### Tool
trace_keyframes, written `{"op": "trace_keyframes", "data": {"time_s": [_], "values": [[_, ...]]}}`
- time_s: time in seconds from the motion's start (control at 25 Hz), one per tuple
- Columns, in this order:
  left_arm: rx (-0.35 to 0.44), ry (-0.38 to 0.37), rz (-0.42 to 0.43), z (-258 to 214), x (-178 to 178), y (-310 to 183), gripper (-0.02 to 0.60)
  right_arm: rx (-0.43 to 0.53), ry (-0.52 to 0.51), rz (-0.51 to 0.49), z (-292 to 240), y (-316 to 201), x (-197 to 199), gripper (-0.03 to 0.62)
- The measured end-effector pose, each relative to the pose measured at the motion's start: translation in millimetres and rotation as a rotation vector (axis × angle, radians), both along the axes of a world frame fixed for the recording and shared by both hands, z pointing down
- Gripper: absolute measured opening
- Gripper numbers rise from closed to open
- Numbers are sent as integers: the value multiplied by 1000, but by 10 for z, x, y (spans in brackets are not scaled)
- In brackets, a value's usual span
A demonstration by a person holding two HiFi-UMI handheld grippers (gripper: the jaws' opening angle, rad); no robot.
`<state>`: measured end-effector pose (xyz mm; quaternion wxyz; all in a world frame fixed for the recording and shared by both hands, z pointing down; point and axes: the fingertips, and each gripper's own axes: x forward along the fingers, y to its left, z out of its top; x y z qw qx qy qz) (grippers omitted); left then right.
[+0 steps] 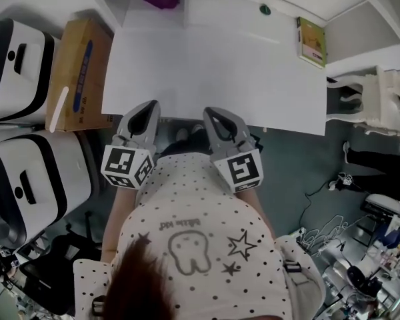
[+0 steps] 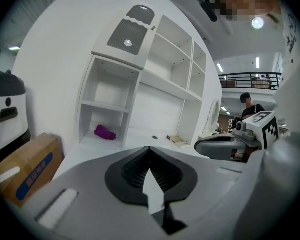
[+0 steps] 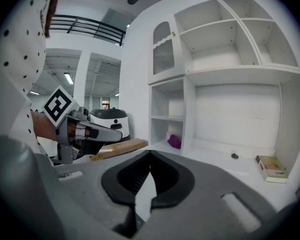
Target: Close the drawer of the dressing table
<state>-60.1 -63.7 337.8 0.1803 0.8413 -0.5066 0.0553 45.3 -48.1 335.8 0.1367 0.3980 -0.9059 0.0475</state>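
Filling the upper middle of the head view, the white dressing table shows its top as a broad slab whose near edge runs left to right across the frame, dipping slightly toward the right. The drawer cannot be seen. By my reading its front sits under that near edge, in the dark strip between the two tools, so whether it is out or in cannot be told. Any closing push would run toward the top of the frame, square to that long edge. The left gripper and the right gripper sit side by side just below centre, tips overlapping the near edge and pointing up-frame over the top. Neither is clearly nearer. Both have their jaws brought together with nothing between them, as each gripper view shows.
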Motion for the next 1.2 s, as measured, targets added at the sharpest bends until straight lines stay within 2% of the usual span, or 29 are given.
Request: {"op": "trace_keyframes", "data": {"time_s": [0.56,0.68,0.96,1.2], "values": [[66,-9,-49,-140,178,60,-6,48,88,-89,-36,-73,-20,-3],[76,17,-82,-145,165,78,-6,24,134,-101,-4,-42,3,-3],[56,83,-114,-92,182,14,-3,10,157,-93,88,-47,127,-2],[46,113,-102,5,131,35,-3,21,176,-93,184,-6,55,-3]]}}
